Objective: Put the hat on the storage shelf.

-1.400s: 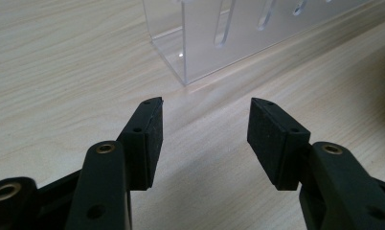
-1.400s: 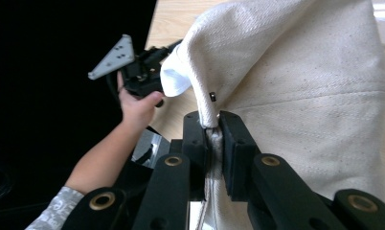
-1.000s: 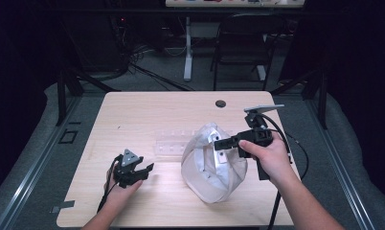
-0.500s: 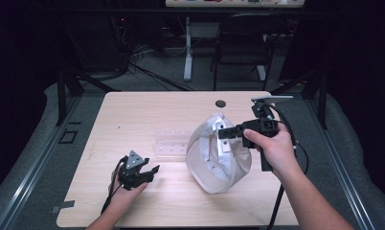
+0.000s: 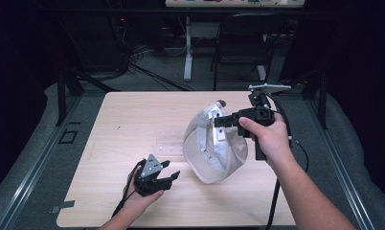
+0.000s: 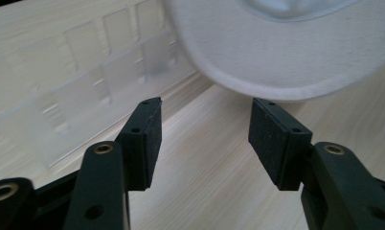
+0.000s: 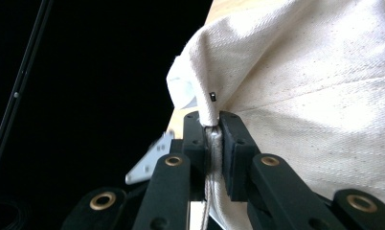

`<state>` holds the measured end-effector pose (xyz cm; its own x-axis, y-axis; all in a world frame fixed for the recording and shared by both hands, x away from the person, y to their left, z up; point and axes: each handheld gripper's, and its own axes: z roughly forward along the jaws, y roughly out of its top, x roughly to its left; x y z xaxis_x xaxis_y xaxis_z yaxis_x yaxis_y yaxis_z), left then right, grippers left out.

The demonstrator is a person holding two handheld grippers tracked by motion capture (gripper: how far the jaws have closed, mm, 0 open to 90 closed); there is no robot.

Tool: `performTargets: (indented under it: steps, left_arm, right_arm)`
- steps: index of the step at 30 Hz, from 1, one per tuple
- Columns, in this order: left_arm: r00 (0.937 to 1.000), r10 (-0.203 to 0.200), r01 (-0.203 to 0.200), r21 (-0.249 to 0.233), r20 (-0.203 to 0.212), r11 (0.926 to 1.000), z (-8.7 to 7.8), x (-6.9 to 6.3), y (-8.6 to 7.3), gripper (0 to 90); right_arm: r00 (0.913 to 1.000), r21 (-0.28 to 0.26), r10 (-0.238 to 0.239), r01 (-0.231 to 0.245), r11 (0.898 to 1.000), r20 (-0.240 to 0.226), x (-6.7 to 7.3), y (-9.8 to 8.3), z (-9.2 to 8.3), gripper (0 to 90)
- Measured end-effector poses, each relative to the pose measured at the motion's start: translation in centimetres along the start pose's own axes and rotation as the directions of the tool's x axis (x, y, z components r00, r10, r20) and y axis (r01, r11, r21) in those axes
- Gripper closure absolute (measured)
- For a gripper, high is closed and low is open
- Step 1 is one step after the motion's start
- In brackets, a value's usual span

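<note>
We have the white cap hanging from the right gripper, whose jaws are clenched on the cloth at the cap's back edge; the cap sits over the right half of the table, its crown drooping towards the near edge and apparently brushing the wood, its opening turned towards the far edge; whether the lowest part truly rests on the wood we cannot tell.

Our left gripper is released, with nothing between its jaws, which have just been opening; it lies low near the table's near edge, left of the cap; in the left gripper view its pads point straight at the cap's rounded brim, which hangs just beyond them and slightly to their right, apart from both.

The brim's curve runs crosswise to the line of the left jaws, so we judge that the left hand is the free one and the nearer to that lower edge; a short push ahead would bring it between the pads.

A clear plastic tray lies flat at mid-table, just left of the cap and beyond the left gripper.
</note>
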<state>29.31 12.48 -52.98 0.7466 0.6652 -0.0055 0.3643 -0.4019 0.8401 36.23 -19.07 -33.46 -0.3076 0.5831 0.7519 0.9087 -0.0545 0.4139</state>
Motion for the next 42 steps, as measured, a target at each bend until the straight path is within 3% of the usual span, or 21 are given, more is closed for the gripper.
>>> performTargets:
  steps: [3,8,13,18,21,22,25,28,29,31,35,39,42]
  left_arm:
    - [0.9993,0.032,-0.031,-0.010,0.020,0.9995,0.3,-1.3,1.0,38.6]
    - [0.9975,0.055,-0.055,-0.005,0.044,0.9985,1.1,-2.5,1.8,36.6]
    - [0.9916,0.122,-0.122,0.000,0.043,0.9926,2.2,-4.2,2.6,34.9]
    - [0.9864,0.163,-0.163,-0.004,0.022,0.9867,3.1,-5.4,3.2,34.9]
    - [0.9824,0.187,-0.186,0.014,-0.010,0.9824,3.6,-5.9,3.3,35.1]
    - [0.9795,0.198,-0.197,0.027,-0.039,0.9801,3.9,-6.0,3.3,35.8]
    - [0.9735,0.214,-0.211,0.048,-0.081,0.9764,4.1,-6.0,3.2,43.6]
    - [0.9699,0.221,-0.213,0.080,-0.103,0.9738,4.1,-5.6,3.2,57.1]
    - [0.9698,0.219,-0.211,0.082,-0.107,0.9740,4.1,-5.5,3.2,62.8]
    - [0.9726,0.209,-0.202,0.075,-0.103,0.9766,3.8,-5.1,3.1,64.5]
    - [0.9717,0.210,-0.204,0.062,-0.108,0.9769,3.3,-4.5,3.2,75.1]
    - [0.9718,0.204,-0.203,0.022,-0.118,0.9789,2.8,-4.2,3.4,81.8]
    - [0.9767,0.189,-0.190,-0.004,-0.102,0.9818,2.6,-3.9,3.5,83.8]
  right_arm:
    - [1.0000,-0.012,-0.004,0.005,1.000,0.003,0.6,0.7,0.2,82.1]
    - [0.9999,-0.022,-0.010,0.010,1.000,0.002,1.4,1.2,0.5,82.1]
    - [0.9998,-0.027,-0.019,0.019,0.999,-0.005,2.1,1.6,1.0,82.1]
    - [0.9997,-0.024,-0.020,0.020,1.000,-0.013,2.4,1.7,1.7,82.1]
    - [0.9994,-0.025,-0.022,0.022,0.999,-0.026,2.5,1.7,2.0,82.1]
    - [0.9993,-0.023,-0.023,0.023,0.999,-0.029,2.6,1.7,2.0,82.1]
    - [0.9989,-0.029,-0.023,0.022,0.999,-0.041,2.6,1.6,2.1,82.1]
    - [0.9988,-0.022,-0.026,0.025,0.999,-0.041,2.6,1.5,2.3,82.1]
    - [0.9989,-0.020,-0.023,0.023,1.000,-0.042,2.6,1.4,2.3,82.1]
    - [0.9989,-0.021,-0.023,0.022,1.000,-0.041,2.6,1.4,2.3,82.1]
    - [0.9990,-0.028,-0.019,0.018,0.999,-0.039,2.5,1.6,2.1,82.0]
    - [0.9991,-0.033,-0.019,0.018,0.999,-0.039,2.6,1.6,2.1,82.0]
    - [0.9991,-0.034,-0.021,0.020,0.999,-0.036,2.8,1.7,2.2,82.0]
